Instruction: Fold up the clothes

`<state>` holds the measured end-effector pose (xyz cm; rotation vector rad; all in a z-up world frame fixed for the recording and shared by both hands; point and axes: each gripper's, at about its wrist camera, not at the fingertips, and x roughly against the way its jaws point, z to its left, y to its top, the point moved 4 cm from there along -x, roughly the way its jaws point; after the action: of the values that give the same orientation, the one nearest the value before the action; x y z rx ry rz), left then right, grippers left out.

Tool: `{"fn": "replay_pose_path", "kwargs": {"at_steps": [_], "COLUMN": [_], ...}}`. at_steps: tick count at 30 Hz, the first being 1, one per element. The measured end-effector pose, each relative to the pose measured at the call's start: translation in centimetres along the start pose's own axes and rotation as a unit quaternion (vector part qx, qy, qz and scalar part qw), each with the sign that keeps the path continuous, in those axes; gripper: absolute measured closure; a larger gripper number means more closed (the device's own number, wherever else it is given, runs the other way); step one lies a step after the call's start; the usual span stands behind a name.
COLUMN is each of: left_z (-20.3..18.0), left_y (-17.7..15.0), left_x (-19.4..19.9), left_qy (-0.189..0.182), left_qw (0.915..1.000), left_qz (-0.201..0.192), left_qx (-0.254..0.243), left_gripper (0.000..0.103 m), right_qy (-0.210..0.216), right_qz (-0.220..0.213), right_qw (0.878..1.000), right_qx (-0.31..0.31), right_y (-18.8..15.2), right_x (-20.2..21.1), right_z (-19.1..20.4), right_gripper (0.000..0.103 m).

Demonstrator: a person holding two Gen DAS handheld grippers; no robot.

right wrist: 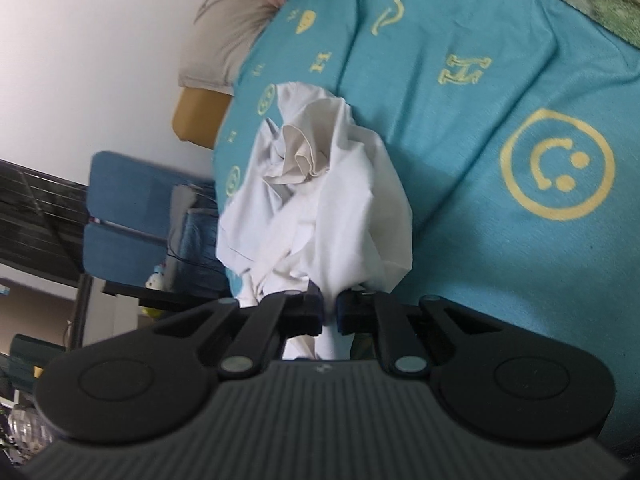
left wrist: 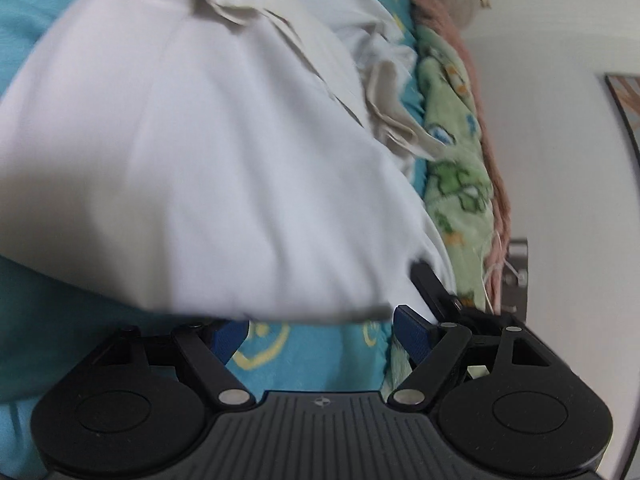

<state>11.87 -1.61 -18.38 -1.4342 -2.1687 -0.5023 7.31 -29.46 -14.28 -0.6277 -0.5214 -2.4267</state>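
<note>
Your right gripper (right wrist: 329, 312) pinches the white garment (right wrist: 316, 200); your left gripper (left wrist: 320, 330) gapes at 6 o'clock. Bunched cloth may slip.

Landmark: white garment (right wrist: 316, 200), bunched in a heap on the turquoise smiley-print bedspread (right wrist: 500, 100).

Right of the garment in the right wrist view: broad flat bedspread, bare, open passage. Beyond it, at the far edge, a green printed blanket (right wrist: 616, 12) lies piled.

Left of the garment: bed edge close by, then a blue chair (right wrist: 120, 208) and dark furniture crowding the drop.

Left wrist view: garment (left wrist: 192, 152) fills most of the space ahead. To its right, a narrow strip of bedspread, then the green blanket (left wrist: 456, 152) ridged against the white wall (left wrist: 540, 120). Tight there.
</note>
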Motion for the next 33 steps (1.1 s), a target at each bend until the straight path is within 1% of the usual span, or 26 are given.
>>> {"fn": "replay_pose_path", "kwargs": {"at_steps": [2, 3, 4, 5, 8, 11, 13, 14, 16, 18, 20, 21, 22, 27, 29, 33], "left_z": [0.5, 0.8, 1.0, 1.3, 2.1, 2.6, 2.5, 2.4, 2.3, 2.1, 1.9, 1.5, 1.1, -1.5, -2.9, -5.3], "left_y": [0.5, 0.7, 0.9, 1.1, 1.8, 2.3, 2.5, 2.6, 2.7, 2.9, 3.2, 3.3, 3.4, 2.9, 2.4, 0.5], "left_x": [0.8, 1.1, 1.5, 1.9, 3.1, 4.1, 4.4, 4.5, 4.8, 5.0, 6.7, 7.3, 7.8, 10.1, 11.3, 14.2], "left_qy": [0.004, 0.006, 0.008, 0.010, 0.016, 0.021, 0.022, 0.022, 0.024, 0.025, 0.020, 0.019, 0.018, 0.017, 0.014, 0.004], "left_qw": [0.9994, 0.9987, 0.9977, 0.9963, 0.9906, 0.9837, 0.9810, 0.9796, 0.9766, 0.9732, 0.9705, 0.9690, 0.9673, 0.9579, 0.9569, 0.9546], "left_qz": [-0.030, -0.045, -0.060, -0.075, -0.120, -0.161, -0.177, -0.186, -0.202, -0.219, -0.234, -0.243, -0.251, -0.284, -0.284, -0.286], "left_qx": [0.016, 0.023, 0.031, 0.039, 0.062, 0.079, 0.075, 0.074, 0.070, 0.067, 0.053, 0.043, 0.031, -0.037, -0.058, -0.084], "left_gripper": [0.023, 0.026, 0.031, 0.033, 0.034, 0.043, 0.055, 0.059, 0.072, 0.082, 0.087, 0.092, 0.094, 0.098, 0.098, 0.099], "right_qy": [0.007, 0.007, 0.006, 0.005, 0.006, 0.004, 0.002, 0.000, -0.003, -0.005, -0.005, -0.004, -0.006, -0.013, -0.014, -0.004], "right_qz": [-0.004, -0.005, -0.008, -0.011, -0.018, -0.022, -0.024, -0.025, -0.028, -0.030, -0.033, -0.034, -0.036, -0.043, -0.047, -0.054], "right_qw": [1.000, 1.000, 1.000, 1.000, 1.000, 1.000, 1.000, 1.000, 1.000, 1.000, 0.999, 0.999, 0.999, 0.998, 0.997, 0.995], "right_qx": [-0.003, -0.007, -0.009, -0.010, -0.018, -0.015, -0.011, -0.009, -0.007, -0.003, 0.003, 0.006, 0.014, 0.052, 0.063, 0.081], "right_y": [0.3, 0.4, 0.5, 0.7, 1.1, 1.1, 1.1, 1.2, 1.2, 1.2, 1.2, 1.2, 1.1, 1.0, 1.1, 0.7], "right_x": [0.1, 0.1, 0.1, 0.1, 0.3, 0.5, 0.5, 0.5, 0.4, 0.5, 0.6, 0.7, 0.8, 1.7, 2.4, 5.1], "right_z": [0.1, 0.0, -0.1, -0.2, -0.5, -0.4, -0.3, -0.3, -0.3, -0.2, 0.0, 0.1, 0.4, 1.9, 2.8, 4.6], "right_gripper": [0.094, 0.094, 0.094, 0.094, 0.094, 0.094, 0.094, 0.094, 0.094, 0.094, 0.094, 0.094, 0.094, 0.095, 0.095, 0.095]}}
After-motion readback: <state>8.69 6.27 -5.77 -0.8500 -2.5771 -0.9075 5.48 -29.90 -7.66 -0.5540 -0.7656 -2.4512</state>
